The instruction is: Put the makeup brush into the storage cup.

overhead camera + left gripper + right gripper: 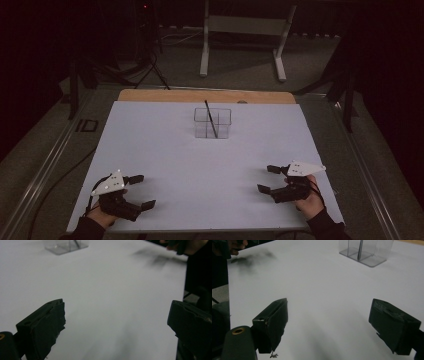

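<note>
- A clear, square plastic container (212, 123), divided into compartments, is seen standing upright on the white surface (200, 170), toward the far middle of it.
- A thin dark rod (210, 118) is held inside the container, leaning, with its upper end raised above the rim; the exact compartment cannot be told.
- The left gripper (142, 191) is held well short of the container, to its near left, just above the surface edge; its jaws are spread wide with nothing between them.
- The right gripper (265, 178) is held well short of the container, to its near right; its jaws are likewise spread apart and empty.
- In the right gripper view, the container (366, 251) is seen far beyond the jaws.
</note>
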Tool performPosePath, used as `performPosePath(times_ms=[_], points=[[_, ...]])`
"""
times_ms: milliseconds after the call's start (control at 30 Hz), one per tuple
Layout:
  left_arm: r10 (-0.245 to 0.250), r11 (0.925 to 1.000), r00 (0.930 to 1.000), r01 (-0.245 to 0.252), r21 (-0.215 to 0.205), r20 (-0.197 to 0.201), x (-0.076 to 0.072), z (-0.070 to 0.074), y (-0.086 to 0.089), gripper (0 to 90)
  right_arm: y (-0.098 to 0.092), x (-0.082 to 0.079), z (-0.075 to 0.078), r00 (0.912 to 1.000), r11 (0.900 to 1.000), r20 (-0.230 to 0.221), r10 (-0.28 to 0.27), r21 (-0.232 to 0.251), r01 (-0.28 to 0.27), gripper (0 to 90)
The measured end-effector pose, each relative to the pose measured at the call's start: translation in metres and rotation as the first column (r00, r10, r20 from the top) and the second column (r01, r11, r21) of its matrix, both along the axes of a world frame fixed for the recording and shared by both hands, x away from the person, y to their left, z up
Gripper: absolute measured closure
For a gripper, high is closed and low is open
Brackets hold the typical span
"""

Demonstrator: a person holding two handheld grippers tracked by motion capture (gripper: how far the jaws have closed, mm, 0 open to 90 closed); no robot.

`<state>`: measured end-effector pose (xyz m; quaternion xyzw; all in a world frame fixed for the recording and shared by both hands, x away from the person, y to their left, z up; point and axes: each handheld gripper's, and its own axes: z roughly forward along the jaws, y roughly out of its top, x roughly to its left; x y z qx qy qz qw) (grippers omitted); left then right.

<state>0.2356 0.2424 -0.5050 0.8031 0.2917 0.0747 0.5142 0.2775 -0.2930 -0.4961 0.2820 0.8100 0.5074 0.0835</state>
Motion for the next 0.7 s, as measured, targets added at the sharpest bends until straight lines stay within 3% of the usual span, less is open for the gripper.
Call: performPosePath(times_ms=[267,333,700], points=[[0.023,0.9996,0.9997,-0.023,0.015,0.001,0.0,-0.004,0.003,2.7,-0.008,0.0,-0.006,0.9997,1.0,0.005,-0.022,0.002,0.022,15.9],[0.033,0.9994,0.9993,-0.033,0.01,-0.019,0.001,-0.006,0.004,2.7,-0.009,0.0,-0.007,0.9996,1.0,-0.003,-0.027,0.014,0.027,15.8],[0.033,0.9993,0.9994,-0.032,0.019,-0.012,0.002,-0.007,0.003,2.7,-0.008,0.002,-0.013,0.9992,1.0,-0.036,-0.016,0.001,0.016,15.8]])
